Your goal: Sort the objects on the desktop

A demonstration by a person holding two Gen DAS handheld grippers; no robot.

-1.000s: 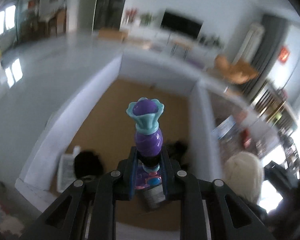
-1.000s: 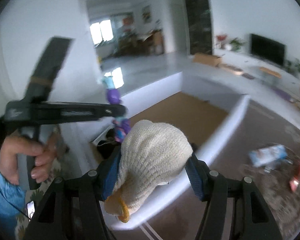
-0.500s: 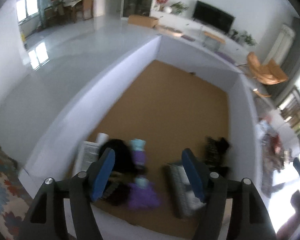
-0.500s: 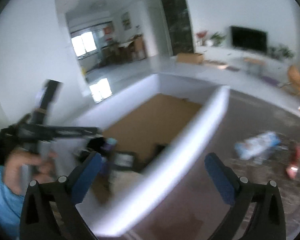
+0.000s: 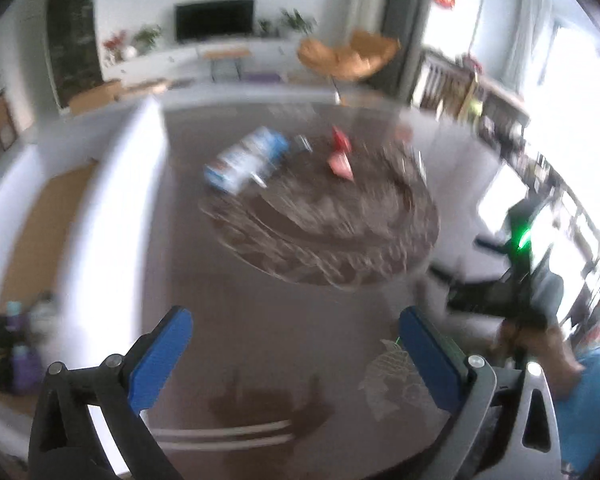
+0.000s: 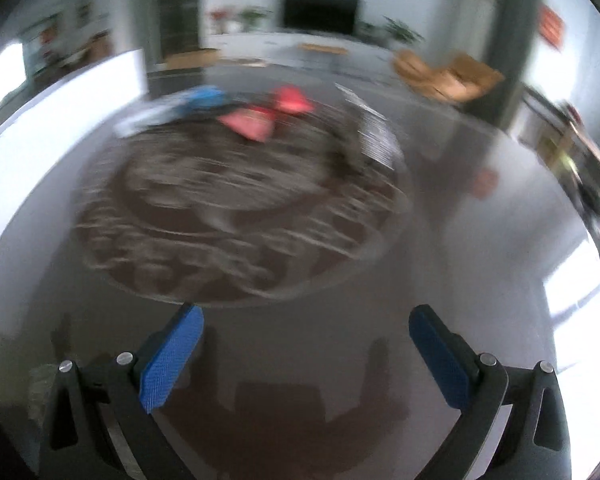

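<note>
Your bench [image 5: 260, 320] is big, dark and shiny, with a round patterned mat [image 5: 324, 220] on it. A white box [image 5: 112, 208] sits at 9 o'clock. A blue pack [image 5: 248, 158] and red packs [image 5: 340, 156] lie on the mat at 12 o'clock. Your left gripper [image 5: 296, 344] and right gripper [image 6: 304, 344] have just been opening; both sets of fingers are wide with nothing between them.

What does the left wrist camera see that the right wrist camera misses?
Only the left wrist view shows the white box with its brown floor, the purple toys lying in it, and a hand holding the other tool. Only the right wrist view shows a striped card. Both show the round patterned mat, a blue and white packet, red packets, and an open, empty tool.
</note>
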